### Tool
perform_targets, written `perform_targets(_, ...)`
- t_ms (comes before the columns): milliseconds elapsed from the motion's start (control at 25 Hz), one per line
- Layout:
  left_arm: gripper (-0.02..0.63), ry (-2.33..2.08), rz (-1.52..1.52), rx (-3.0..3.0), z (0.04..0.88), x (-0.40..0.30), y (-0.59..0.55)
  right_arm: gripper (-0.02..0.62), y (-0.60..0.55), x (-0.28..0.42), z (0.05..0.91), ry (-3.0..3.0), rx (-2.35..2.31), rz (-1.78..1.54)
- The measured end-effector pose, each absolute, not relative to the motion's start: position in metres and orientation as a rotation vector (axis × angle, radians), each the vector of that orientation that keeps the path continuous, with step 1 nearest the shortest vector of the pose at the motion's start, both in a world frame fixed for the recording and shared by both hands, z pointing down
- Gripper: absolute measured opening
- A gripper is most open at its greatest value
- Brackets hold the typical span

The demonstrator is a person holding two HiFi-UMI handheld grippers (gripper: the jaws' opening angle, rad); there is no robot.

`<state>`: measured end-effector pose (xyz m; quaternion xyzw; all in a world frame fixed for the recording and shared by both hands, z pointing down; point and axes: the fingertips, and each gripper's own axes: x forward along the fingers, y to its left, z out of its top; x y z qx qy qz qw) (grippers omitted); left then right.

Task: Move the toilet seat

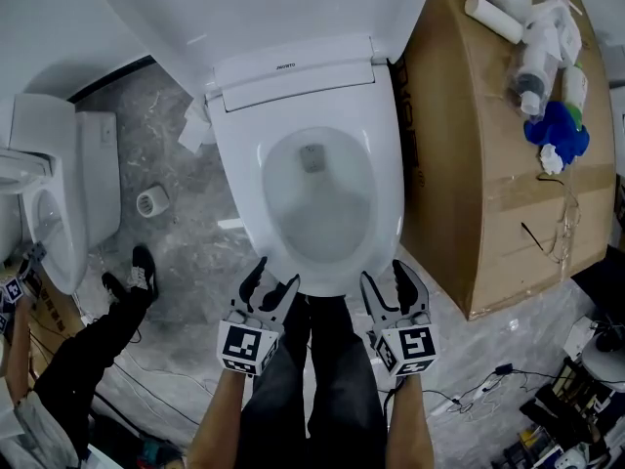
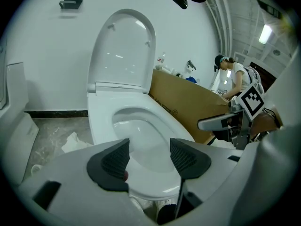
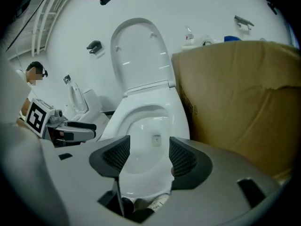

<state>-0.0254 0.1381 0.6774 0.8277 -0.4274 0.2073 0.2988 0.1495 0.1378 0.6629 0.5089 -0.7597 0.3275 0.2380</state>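
Toilet seat (image 1: pixel 240 176) is down on the bowl w/ lid (image 1: pixel 254 8) up, left gripper (image 1: pixel 273 274) & right gripper (image 1: pixel 388 274) near its front edge in head view, but only the gripper views show both claws spread, nothing pinched, plus a person (image 2: pixel 233 76) past the cardboard box (image 1: pixel 479 164).
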Motion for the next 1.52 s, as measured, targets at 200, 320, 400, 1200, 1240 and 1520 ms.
perform_targets(200, 0.302, -1.162, 0.584, 2.146, 0.697, -0.03, 0.141, 0.27, 0.139, 0.158, 0.686, -2.036, 1.419, 0.902)
perform_targets(320, 0.325, -1.184, 0.6, 2.111, 0.706, -0.036, 0.142, 0.281, 0.14, 0.163, 0.695, -2.016, 1.431, 0.905)
perform_targets(400, 0.337, -1.202, 0.607, 2.085, 0.713, -0.039, 0.143, 0.287, 0.141, 0.165, 0.701, -2.003, 1.435, 0.903)
perform_targets(1200, 0.388, -1.201, 0.632, 1.959, 0.761, -0.047, 0.148, 0.397, 0.157, 0.169, 0.76, -1.883, 1.46, 1.065)
perform_targets(1240, 0.388, -1.2, 0.633, 1.958, 0.762, -0.046, 0.146, 0.397, 0.158, 0.168, 0.761, -1.883, 1.456, 1.067)
perform_targets(1520, 0.388, -1.182, 0.637, 1.955, 0.761, -0.044, 0.146, 0.397, 0.158, 0.163, 0.764, -1.877, 1.488, 1.091)
